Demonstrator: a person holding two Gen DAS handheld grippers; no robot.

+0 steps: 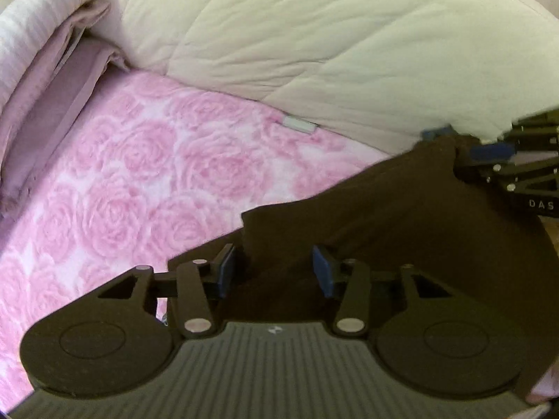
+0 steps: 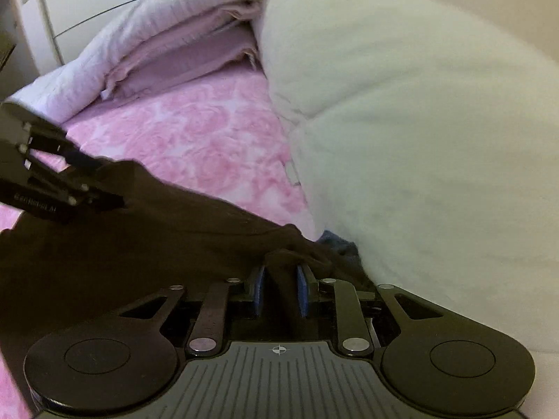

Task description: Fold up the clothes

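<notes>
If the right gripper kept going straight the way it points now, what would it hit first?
The right gripper is already shut on the dark brown garment. Beyond its fingertips the next thing looks to be the cream duvet, just ahead and to the right, though depth is unclear.

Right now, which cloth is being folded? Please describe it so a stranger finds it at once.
Start at the bed's pink rose-patterned sheet, bordered by a big cream duvet. On its near edge lies the dark brown garment, gripped by the right gripper. It is the only dark fabric among pale bedding.
</notes>
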